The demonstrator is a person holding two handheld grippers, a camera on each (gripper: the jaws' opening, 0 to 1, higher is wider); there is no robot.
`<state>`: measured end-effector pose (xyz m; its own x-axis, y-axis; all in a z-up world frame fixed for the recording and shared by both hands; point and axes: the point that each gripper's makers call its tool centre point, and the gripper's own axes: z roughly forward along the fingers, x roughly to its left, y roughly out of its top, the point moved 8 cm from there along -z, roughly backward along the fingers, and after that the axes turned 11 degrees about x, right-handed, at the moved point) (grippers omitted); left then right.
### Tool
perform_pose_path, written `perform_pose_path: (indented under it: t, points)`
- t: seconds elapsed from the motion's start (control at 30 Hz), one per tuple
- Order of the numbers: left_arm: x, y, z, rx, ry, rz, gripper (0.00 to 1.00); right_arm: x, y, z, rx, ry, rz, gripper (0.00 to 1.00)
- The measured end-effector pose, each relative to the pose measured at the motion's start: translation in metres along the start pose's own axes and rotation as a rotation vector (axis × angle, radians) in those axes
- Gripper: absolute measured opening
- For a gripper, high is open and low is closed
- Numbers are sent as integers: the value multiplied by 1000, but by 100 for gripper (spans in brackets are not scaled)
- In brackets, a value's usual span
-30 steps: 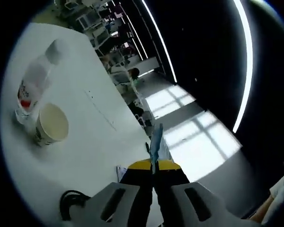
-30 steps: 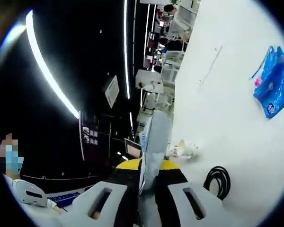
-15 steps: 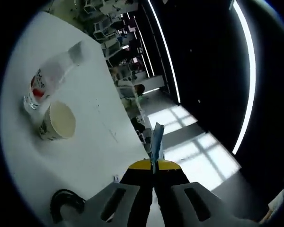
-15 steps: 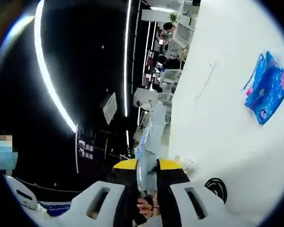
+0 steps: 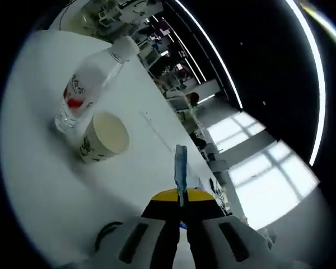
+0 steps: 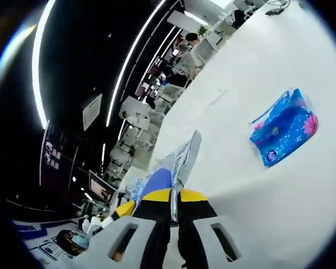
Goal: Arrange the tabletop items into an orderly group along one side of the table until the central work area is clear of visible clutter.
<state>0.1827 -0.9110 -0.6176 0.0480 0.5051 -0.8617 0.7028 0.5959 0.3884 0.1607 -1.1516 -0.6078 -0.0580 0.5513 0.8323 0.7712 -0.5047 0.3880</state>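
Note:
My left gripper (image 5: 181,197) is shut on a thin blue packet (image 5: 181,168) that stands edge-on between its jaws, above the white table (image 5: 39,185). Beyond it to the left, a clear water bottle (image 5: 88,85) with a red-marked label and white cap stands beside an open paper cup (image 5: 103,137); the two touch or nearly touch. My right gripper (image 6: 175,196) is shut on a flat blue-and-white printed packet (image 6: 176,162) that slants up to the right. A blue tissue pack (image 6: 283,134) with a pink flower lies on the table (image 6: 241,84) to the right of it.
A coiled black cable (image 5: 107,234) lies on the table near my left gripper's base. Past the table's far edge are desks, chairs and a seated person (image 6: 191,40) in a dim office with ceiling light strips. Bright window patches fall on the floor (image 5: 263,179).
Both views have swung with the hands. The bottle and cup now appear nearer and more central in the left gripper view; the tissue pack sits lower right. Both grippers stay shut on their packets.

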Motion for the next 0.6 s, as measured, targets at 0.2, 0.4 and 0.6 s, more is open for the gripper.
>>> perform_pose_path:
  t: [0.2, 0.4, 0.6]
  points:
    - [19, 2, 12, 32, 69, 0, 0, -14, -2, 18, 44, -73, -44, 0]
    - [33, 7, 24, 59, 130, 36, 0, -31, 8, 39, 60, -124, -67, 0]
    - [43, 13, 35, 47, 174, -26, 0, -42, 17, 59, 77, -164, -130, 0]
